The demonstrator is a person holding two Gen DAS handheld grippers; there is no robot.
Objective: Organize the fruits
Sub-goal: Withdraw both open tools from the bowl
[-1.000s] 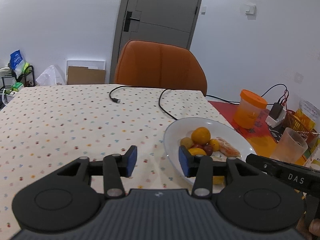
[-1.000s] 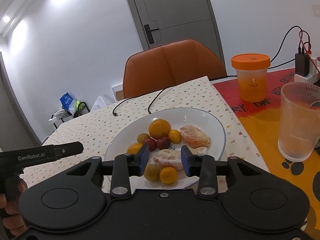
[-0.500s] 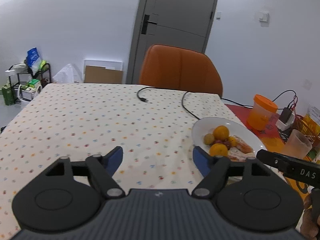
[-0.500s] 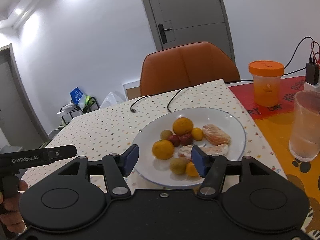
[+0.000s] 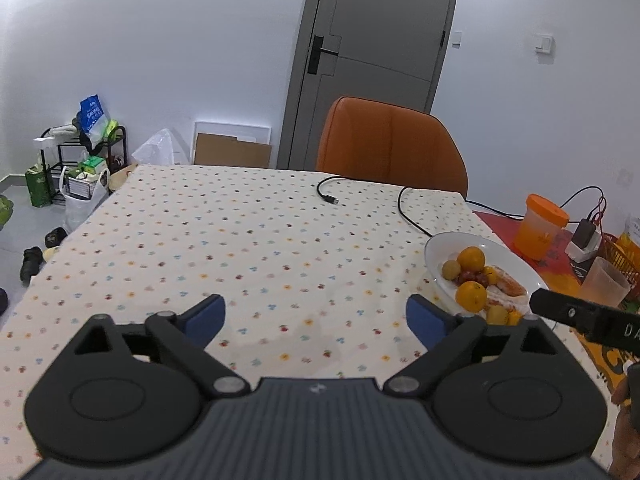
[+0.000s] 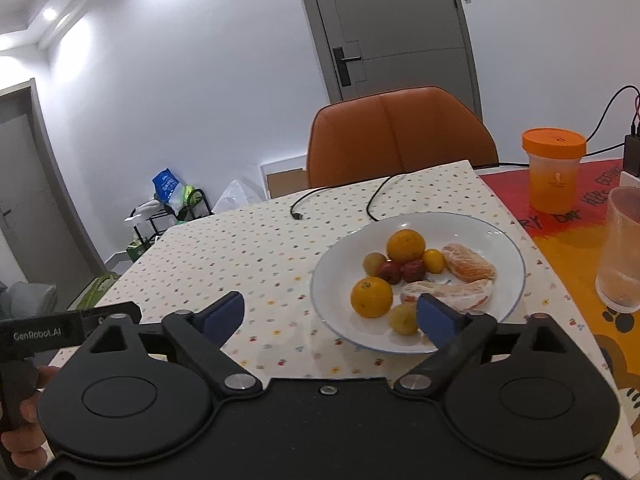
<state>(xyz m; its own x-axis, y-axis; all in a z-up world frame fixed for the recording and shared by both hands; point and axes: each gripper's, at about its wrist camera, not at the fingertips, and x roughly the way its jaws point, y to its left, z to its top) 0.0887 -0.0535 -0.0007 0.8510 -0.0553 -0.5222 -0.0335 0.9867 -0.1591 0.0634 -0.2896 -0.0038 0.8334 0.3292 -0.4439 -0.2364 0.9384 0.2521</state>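
A white plate sits on the dotted tablecloth, holding two oranges, small yellow and red fruits and peeled citrus segments. My right gripper hangs open just in front of the plate's near-left rim, nothing between its blue pads. In the left wrist view the same plate lies at the right. My left gripper is wide open and empty above bare tablecloth, left of the plate. Part of the right gripper's handle shows at the right edge.
An orange chair stands at the table's far side. A black cable lies on the cloth behind the plate. An orange-lidded cup and a ribbed glass stand on a red-and-yellow mat at the right. Clutter sits on the floor at left.
Both grippers have opened wide and drawn back and up from the plate. The right gripper shifted left, so the plate now lies to its right.
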